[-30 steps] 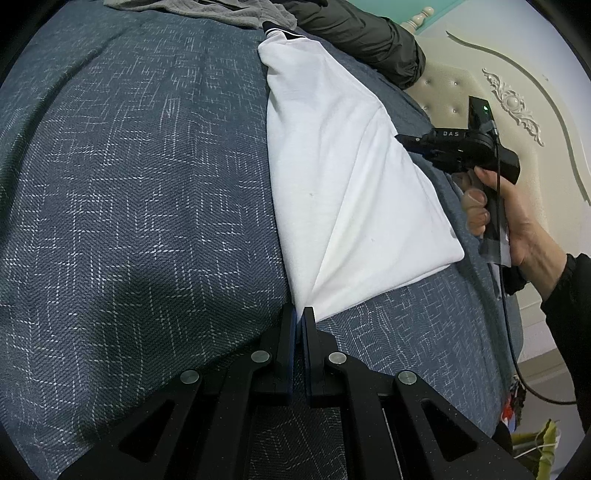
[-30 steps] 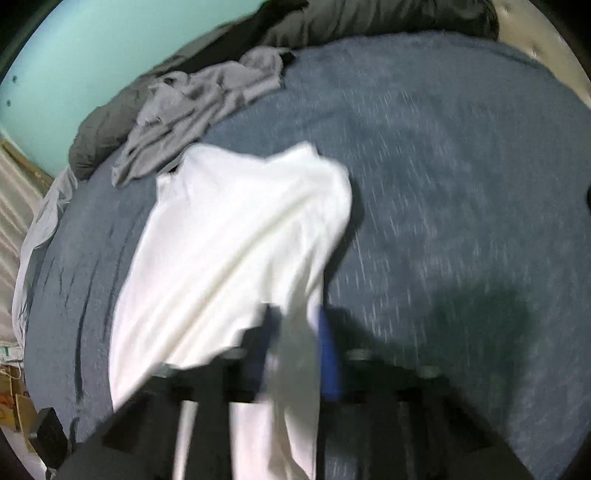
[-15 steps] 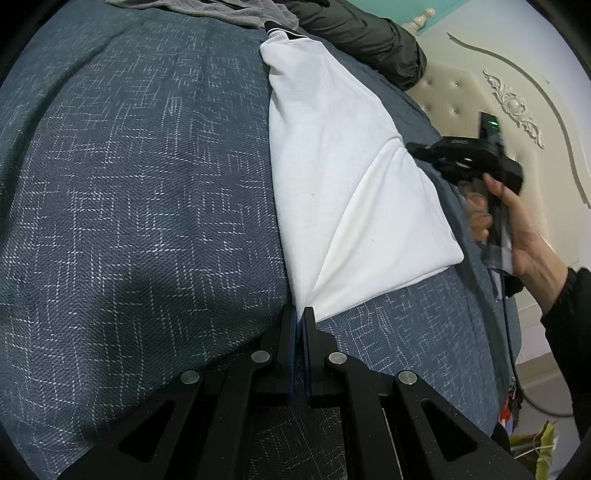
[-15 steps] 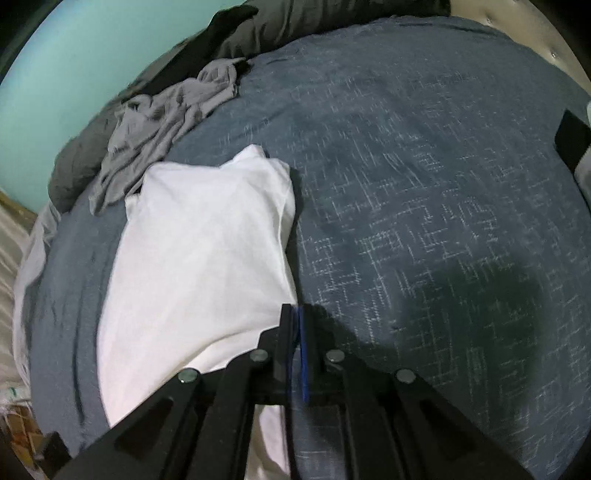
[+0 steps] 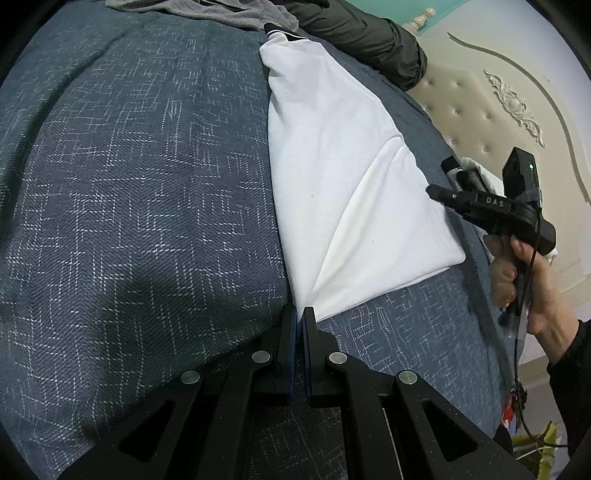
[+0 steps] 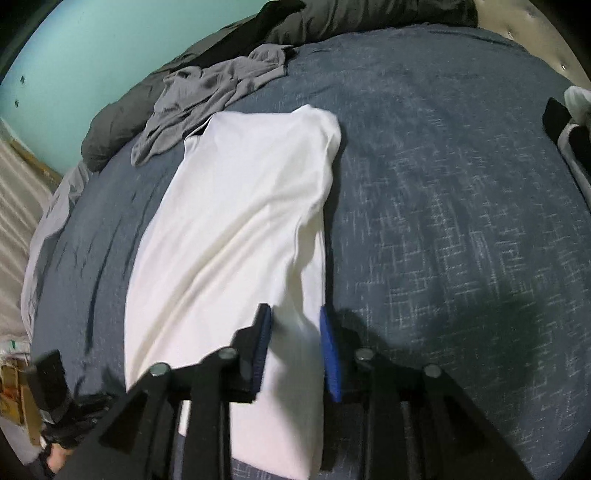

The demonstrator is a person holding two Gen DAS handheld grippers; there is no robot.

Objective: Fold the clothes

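Note:
A white shirt point(image 5: 332, 166) lies folded into a long strip on the blue-grey bedspread point(image 5: 129, 184). My left gripper point(image 5: 299, 314) is shut on the shirt's near corner, where its folds run together. In the right wrist view the shirt point(image 6: 240, 221) stretches away from me. My right gripper point(image 6: 295, 317) hovers over its near end with the jaws apart, and white cloth shows between the blue pads point(image 6: 328, 350), which do not press on it. From the left wrist view, the right gripper point(image 5: 439, 177) sits at the shirt's right edge, held by a hand point(image 5: 524, 280).
A crumpled grey garment point(image 6: 214, 96) and a dark duvet point(image 6: 332, 22) lie at the far end of the bed. A cream padded headboard point(image 5: 480, 110) stands to the right. Black-and-white cloth point(image 6: 569, 125) shows at the right edge. A cable hangs from the right gripper.
My right gripper, shut half a second ago beside the shirt's edge, now stands open and has shifted over the shirt's near end. My left gripper has kept still on its corner.

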